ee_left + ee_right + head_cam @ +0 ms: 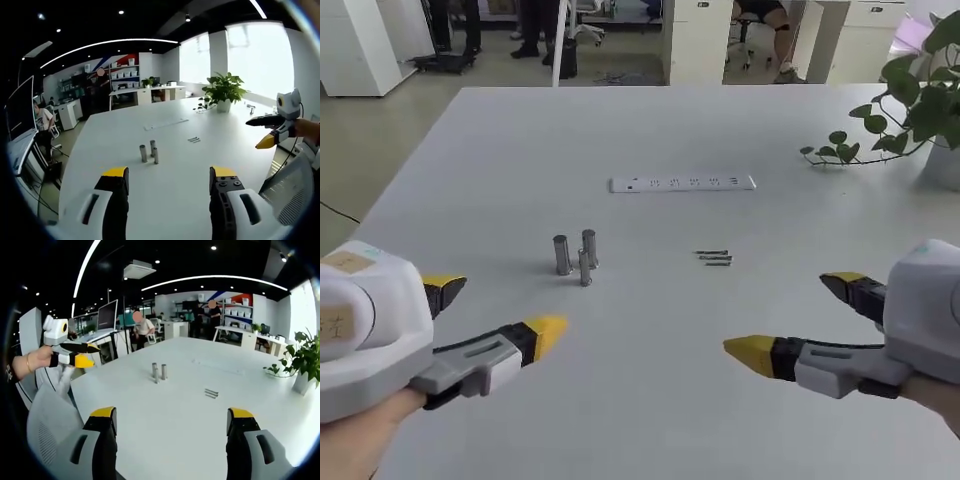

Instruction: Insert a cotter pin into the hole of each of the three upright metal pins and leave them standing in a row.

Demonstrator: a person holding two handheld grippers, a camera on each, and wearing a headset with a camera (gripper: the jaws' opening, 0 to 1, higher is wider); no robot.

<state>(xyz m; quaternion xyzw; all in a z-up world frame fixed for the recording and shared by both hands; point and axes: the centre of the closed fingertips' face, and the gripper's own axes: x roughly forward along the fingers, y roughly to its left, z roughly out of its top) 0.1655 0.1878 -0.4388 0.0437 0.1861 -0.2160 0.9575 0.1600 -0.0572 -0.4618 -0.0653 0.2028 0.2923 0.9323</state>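
Three short upright metal pins [576,256] stand close together in a cluster on the white table, left of centre; they appear again as the metal pins [149,151] and the metal pins [159,372]. Three small cotter pins [714,258] lie side by side to their right, also seen as cotter pins [193,140] and cotter pins [211,393]. My left gripper [495,310] hovers open near the front left, well short of the pins. My right gripper [798,318] hovers open at the front right, with nothing between its yellow-tipped fingers.
A white power strip [683,184] lies across the table behind the pins. A potted plant [910,105] stands at the far right edge. People and desks fill the room beyond the table [650,400].
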